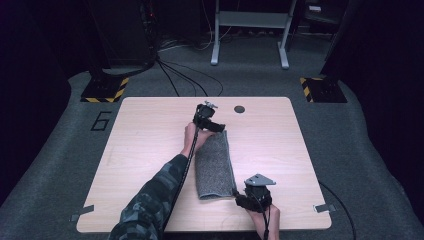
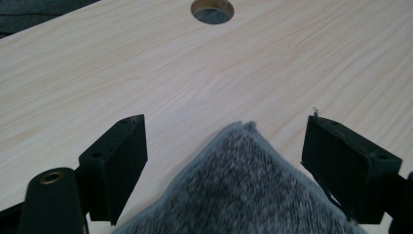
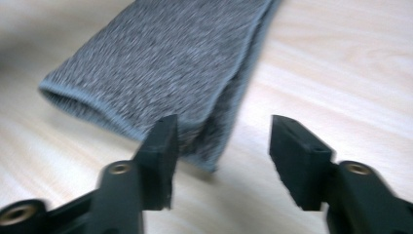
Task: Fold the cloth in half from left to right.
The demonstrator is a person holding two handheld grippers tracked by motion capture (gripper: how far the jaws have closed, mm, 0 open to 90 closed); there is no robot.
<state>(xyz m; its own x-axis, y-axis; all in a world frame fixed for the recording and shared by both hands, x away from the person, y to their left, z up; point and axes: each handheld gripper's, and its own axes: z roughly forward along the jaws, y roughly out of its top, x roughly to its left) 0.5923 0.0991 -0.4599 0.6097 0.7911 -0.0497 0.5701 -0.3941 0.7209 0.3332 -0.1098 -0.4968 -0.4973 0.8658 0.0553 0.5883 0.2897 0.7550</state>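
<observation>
Two grippers sit at opposite ends of a folded grey towel that lies lengthwise in the middle of the high view, on a wooden table. The left gripper is at the towel's far end, above centre of the frame; the right gripper is at the near end, lower right of centre.

In the left gripper view the jaws stand wide apart with the far corner of the towel lying between them, and they hold nothing. In the right gripper view the jaws are also spread wide and empty, with the near corner of the towel just ahead of the left jaw, at the upper left of the frame.

My reading is that the towel is being folded and both ends have just been laid down or are about to be taken up; I cannot tell which. A next fold would call for each gripper to close on its own corner, catching all layers, then carry one end over the other.

No containers are on the table. A round cable hole shows near its far edge
</observation>
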